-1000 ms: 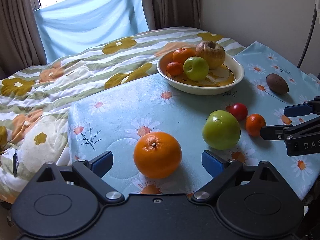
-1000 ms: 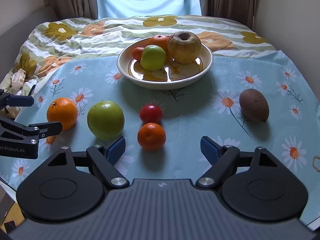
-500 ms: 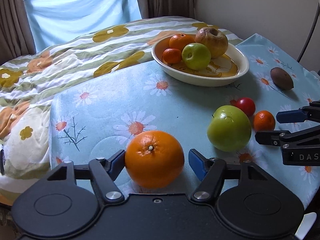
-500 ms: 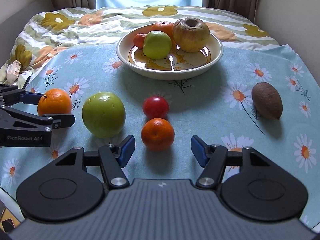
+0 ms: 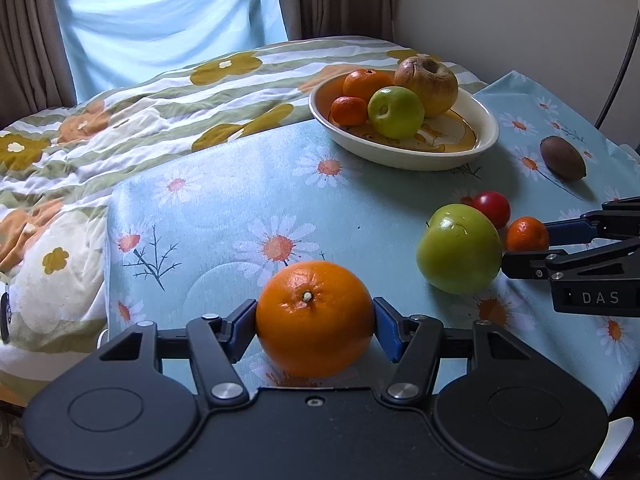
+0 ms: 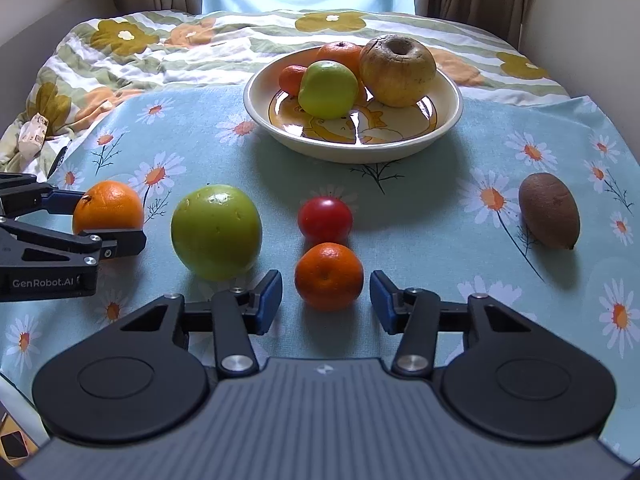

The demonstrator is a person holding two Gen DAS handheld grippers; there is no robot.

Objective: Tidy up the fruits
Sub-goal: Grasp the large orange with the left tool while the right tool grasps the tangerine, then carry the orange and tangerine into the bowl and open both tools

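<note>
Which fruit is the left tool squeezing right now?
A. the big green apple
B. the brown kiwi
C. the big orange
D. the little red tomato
C: the blue pads of the left tool press on both sides of the big orange, while the green apple, the tomato and the kiwi lie free on the cloth.

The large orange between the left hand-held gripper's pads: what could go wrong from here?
1. The large orange is round, and the left hand-held gripper holds it low, so it may slip out when lifted.
2. The bowl already holds four fruits, so another may roll off.
3. The right hand-held gripper may nudge the small orange into the tomato.
</note>
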